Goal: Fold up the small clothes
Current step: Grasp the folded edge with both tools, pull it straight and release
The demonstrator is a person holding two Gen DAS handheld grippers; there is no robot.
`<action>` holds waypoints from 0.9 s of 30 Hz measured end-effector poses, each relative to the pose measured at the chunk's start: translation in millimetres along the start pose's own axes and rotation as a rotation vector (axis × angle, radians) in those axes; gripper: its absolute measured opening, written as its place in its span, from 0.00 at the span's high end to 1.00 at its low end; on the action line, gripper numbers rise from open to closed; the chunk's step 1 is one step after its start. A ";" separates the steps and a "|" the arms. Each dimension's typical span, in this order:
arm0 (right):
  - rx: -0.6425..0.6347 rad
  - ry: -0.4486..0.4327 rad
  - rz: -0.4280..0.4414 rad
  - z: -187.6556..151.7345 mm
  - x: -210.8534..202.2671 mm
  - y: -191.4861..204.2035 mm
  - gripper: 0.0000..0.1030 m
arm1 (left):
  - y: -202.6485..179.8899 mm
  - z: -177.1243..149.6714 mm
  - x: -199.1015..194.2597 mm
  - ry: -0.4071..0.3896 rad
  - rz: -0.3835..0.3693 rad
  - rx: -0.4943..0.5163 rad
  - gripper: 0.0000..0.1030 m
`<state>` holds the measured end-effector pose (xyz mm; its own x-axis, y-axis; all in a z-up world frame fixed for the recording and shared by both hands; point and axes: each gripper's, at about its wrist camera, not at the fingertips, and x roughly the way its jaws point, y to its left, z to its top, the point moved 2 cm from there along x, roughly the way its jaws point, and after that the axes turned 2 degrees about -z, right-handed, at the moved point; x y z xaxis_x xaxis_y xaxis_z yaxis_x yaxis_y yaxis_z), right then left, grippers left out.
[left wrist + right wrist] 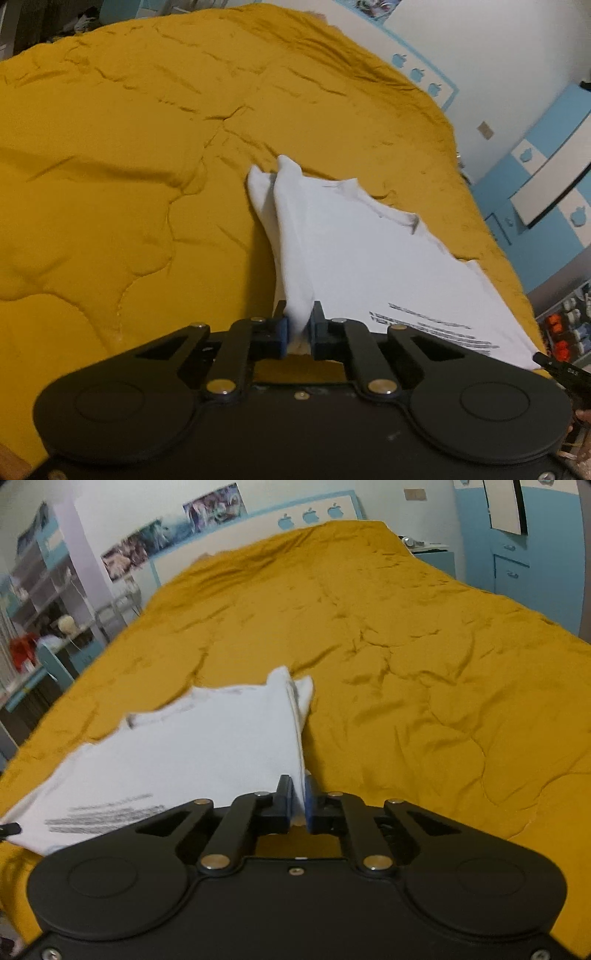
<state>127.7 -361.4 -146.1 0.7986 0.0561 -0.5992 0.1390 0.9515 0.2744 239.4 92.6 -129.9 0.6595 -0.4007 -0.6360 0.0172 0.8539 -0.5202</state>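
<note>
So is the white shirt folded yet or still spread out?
Mostly spread. The white shirt lies open on the bedspread, with the left gripper and right gripper each pinching an edge.

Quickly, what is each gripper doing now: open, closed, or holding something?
Left gripper: closed on the white T-shirt.
Right gripper: closed on the same T-shirt.

no text could be read in either view. the white t-shirt (369,254) carried several lines of dark print near its hem, too blurred to make out. apple-shaped blue emblems (310,515) stood along the headboard panel at the far edge of the bed. the wall posters (214,506) showed pictures only, with no readable lettering.
</note>
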 end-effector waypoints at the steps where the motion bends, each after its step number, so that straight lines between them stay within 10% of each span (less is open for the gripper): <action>1: -0.008 0.004 0.006 -1.6 -2.0 -0.5 0.96 | 0.4 -4.4 -2.2 0.003 0.002 0.010 0.92; 11: 0.084 0.097 0.003 -33.0 34.2 -39.4 0.95 | 49.7 -27.0 29.8 0.067 -0.039 -0.150 0.84; 16: 0.037 0.046 -0.029 -17.8 8.0 -30.4 0.68 | 26.5 -13.4 -1.2 0.021 0.036 -0.057 0.64; 21: -0.059 -0.046 0.029 -2.0 -14.1 12.2 0.67 | -16.3 0.9 -20.3 -0.068 0.032 0.089 0.54; 27: -0.153 -0.006 0.120 -13.2 11.3 67.0 0.65 | -48.2 -16.4 22.2 0.006 -0.030 0.142 0.48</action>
<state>138.4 -293.0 -144.4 0.8077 0.1705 -0.5645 -0.0477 0.9730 0.2256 240.8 37.1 -128.3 0.6527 -0.4281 -0.6251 0.1427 0.8798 -0.4535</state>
